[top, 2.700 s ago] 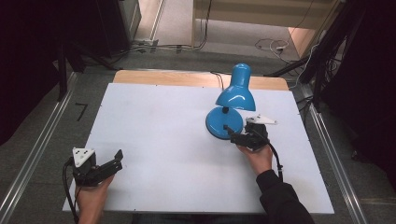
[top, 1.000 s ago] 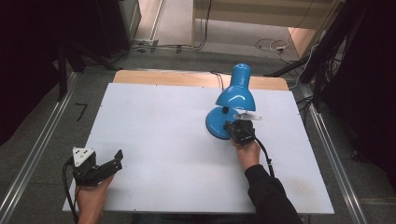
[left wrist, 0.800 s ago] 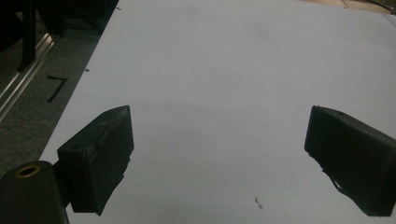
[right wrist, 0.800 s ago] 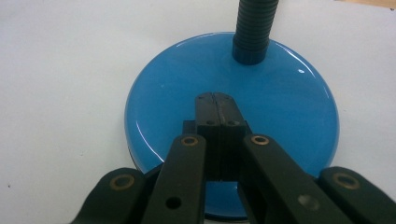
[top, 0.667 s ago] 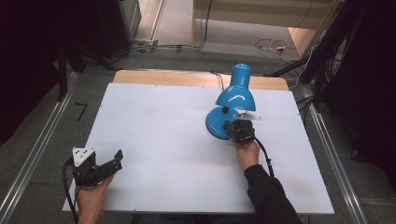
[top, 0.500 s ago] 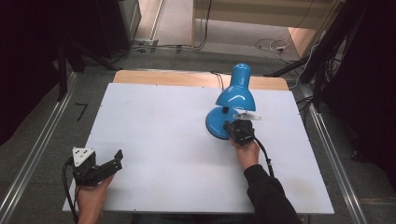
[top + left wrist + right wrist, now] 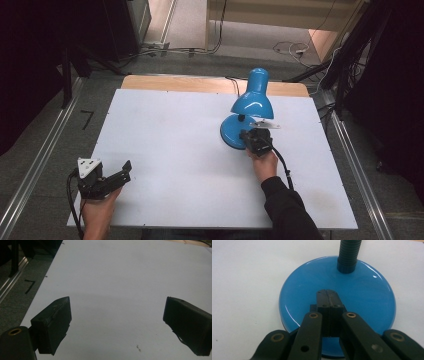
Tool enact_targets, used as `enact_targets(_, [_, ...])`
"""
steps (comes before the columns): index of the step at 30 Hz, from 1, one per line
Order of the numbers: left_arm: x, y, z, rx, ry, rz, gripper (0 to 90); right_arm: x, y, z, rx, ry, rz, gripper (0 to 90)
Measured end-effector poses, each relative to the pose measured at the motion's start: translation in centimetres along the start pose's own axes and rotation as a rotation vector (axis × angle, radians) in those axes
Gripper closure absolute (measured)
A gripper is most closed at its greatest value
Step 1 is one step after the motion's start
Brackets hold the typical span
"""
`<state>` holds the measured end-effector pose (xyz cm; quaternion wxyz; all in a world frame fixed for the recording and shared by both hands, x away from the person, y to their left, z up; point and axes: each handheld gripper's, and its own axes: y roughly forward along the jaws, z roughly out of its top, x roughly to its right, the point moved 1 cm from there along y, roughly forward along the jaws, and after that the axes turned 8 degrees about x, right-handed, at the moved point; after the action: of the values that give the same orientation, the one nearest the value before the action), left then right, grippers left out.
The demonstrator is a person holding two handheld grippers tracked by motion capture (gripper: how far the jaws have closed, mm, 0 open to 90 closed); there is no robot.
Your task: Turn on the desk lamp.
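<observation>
Lamp: the blue desk lamp (image 7: 251,105) stands right of the centre of the white table (image 7: 165,145), toward the far side, its shade tipped toward the far edge.
Base: the round blue base (image 7: 337,305) lies flat, with the ribbed neck (image 7: 348,255) rising from its far part.
Your right gripper (image 7: 327,293): the jaws are pressed together with nothing between them, and the tips rest over the near middle of the base. You may be pressing a switch, but none is visible under the tips.
Key relation: the neck stands straight ahead of your closed tips, farther across the base.
Your left gripper (image 7: 112,179): near left corner of the table, well apart from the lamp, jaws spread wide and empty over bare table.
Nearer hand: your right, clearly.
Containers: I see none on the table.
</observation>
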<state>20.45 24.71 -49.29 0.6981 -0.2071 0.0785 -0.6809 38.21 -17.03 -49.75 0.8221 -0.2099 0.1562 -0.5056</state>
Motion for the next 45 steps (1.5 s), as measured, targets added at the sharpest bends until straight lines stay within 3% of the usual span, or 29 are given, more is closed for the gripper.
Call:
enact_targets(14, [-0.08,0.01,-0.03,-0.004,-0.005,-0.003,9.0,-0.14,-0.01,-0.23,0.009,0.018,-0.01,87.6])
enact_targets(45, [0.03,0.0,-0.06,-0.006,-0.003,-0.001,9.0,-0.49,-0.28,-0.73,0.036,-0.009,-0.031,87.8])
